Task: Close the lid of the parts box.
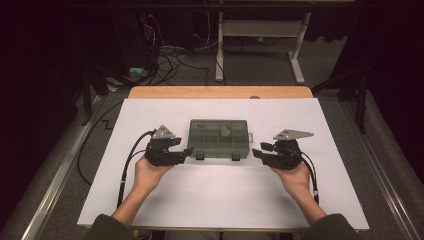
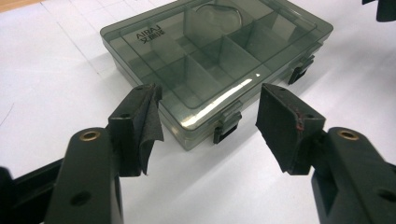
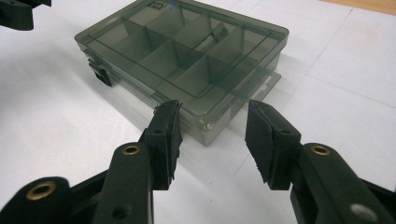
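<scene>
A smoky translucent compartment box (image 1: 218, 138) lies shut in the middle of the white table cover, its two dark latches facing the person. My left gripper (image 1: 186, 151) is open just off the box's near left corner. My right gripper (image 1: 256, 152) is open just off its near right corner. In the left gripper view the box (image 2: 219, 56) lies beyond the open fingertips (image 2: 142, 105), with one latch (image 2: 227, 127) between the jaws and nothing held. In the right gripper view the box's (image 3: 187, 60) near corner sits between the open fingertips (image 3: 268, 128). A small pale item rests in one compartment (image 1: 225, 130).
The white cover (image 1: 225, 200) spreads over a wooden table (image 1: 220, 92) whose far edge shows. A desk frame (image 1: 260, 45) and cables (image 1: 170, 60) stand on the floor beyond. Bare white surface lies in front of the box and on both sides.
</scene>
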{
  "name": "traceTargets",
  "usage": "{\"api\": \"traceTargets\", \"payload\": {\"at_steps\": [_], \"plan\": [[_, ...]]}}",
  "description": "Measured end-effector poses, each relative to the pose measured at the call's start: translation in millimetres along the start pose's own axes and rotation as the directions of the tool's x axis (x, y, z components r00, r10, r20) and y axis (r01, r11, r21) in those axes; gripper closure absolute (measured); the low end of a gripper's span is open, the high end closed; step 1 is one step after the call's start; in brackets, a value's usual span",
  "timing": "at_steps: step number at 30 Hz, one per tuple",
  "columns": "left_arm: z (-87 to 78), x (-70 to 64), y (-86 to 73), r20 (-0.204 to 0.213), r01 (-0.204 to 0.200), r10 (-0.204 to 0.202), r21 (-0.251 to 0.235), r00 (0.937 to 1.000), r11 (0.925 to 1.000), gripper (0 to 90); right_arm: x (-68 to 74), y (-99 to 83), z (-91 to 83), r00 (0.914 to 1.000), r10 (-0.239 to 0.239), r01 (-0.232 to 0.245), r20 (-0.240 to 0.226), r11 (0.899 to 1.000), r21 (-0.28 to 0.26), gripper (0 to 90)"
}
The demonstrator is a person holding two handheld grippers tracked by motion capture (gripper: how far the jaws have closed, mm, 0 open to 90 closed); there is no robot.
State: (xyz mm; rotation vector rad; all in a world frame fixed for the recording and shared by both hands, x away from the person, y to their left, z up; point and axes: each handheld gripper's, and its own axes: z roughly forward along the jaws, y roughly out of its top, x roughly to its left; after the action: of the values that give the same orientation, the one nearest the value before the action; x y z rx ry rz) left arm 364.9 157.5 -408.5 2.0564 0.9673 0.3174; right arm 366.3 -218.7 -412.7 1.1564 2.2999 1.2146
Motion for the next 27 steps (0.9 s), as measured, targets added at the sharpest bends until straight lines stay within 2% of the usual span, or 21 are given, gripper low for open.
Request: {"api": "traceTargets", "payload": {"at_steps": [13, 20, 27], "plan": [[-9.6, -1.4, -14.5, -0.002, -0.013, 0.013, -0.009, 0.9999, 0.9999, 38.7, -4.7, -12.8, -12.0, 0.9999, 0.009, -0.009, 0.011, 1.0, -0.016, 52.0], [-14.2, -0.1, -21.6, -0.007, -0.007, 0.007, -0.03, 0.9999, 0.9995, 38.4, -5.0, -18.8, -17.4, 0.9998, -0.005, 0.006, 0.02, 0.999, -0.034, 51.0], [-16.4, -0.5, -27.9, -0.038, -0.008, 0.007, -0.04, 0.9993, 0.9992, 38.2, -5.9, -22.9, -20.8, 0.9997, 0.002, -0.001, 0.022, 0.999, -0.043, 50.2]]}}
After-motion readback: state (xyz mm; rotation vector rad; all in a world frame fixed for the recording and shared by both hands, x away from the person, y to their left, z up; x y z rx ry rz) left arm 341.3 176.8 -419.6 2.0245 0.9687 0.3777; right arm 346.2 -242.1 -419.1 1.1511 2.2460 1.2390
